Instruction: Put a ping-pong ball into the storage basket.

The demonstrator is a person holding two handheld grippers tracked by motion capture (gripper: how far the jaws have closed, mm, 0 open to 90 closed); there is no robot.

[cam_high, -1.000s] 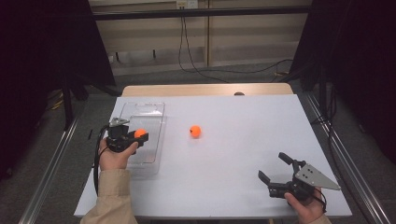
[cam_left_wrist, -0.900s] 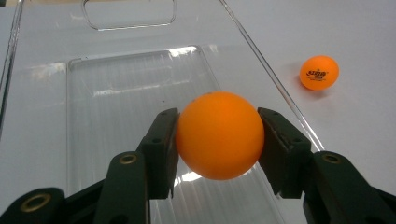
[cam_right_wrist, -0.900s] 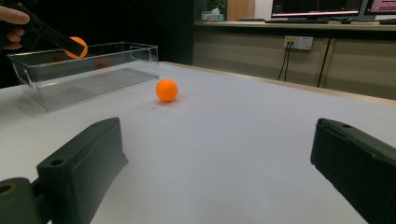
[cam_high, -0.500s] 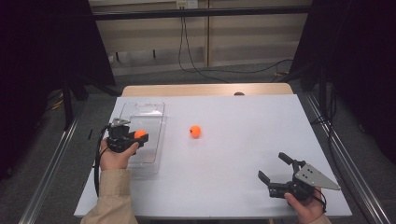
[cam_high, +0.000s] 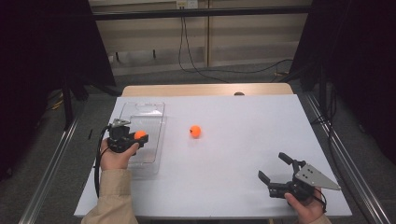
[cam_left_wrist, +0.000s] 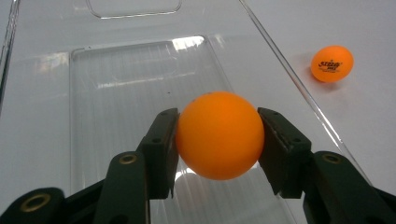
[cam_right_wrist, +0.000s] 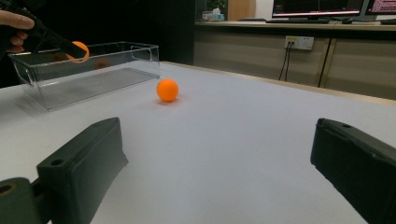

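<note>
My left gripper [cam_high: 139,136] is shut on an orange ball [cam_left_wrist: 218,134] and holds it over the clear plastic bin [cam_high: 150,140] at the table's left; the pads press the ball's two sides. A second orange ball [cam_high: 195,131] lies on the white table to the right of the bin, also seen as the ball [cam_left_wrist: 331,63] past the bin wall and the ball [cam_right_wrist: 167,90]. My right gripper [cam_high: 276,171] rests near the front right edge, open, with nothing between its jaws. In the right gripper view the held ball [cam_right_wrist: 80,50] hangs above the bin [cam_right_wrist: 88,74].
The white table [cam_high: 243,140] has a wooden strip along its far edge. Metal rails run down both sides on the floor, and cables hang by the back wall.
</note>
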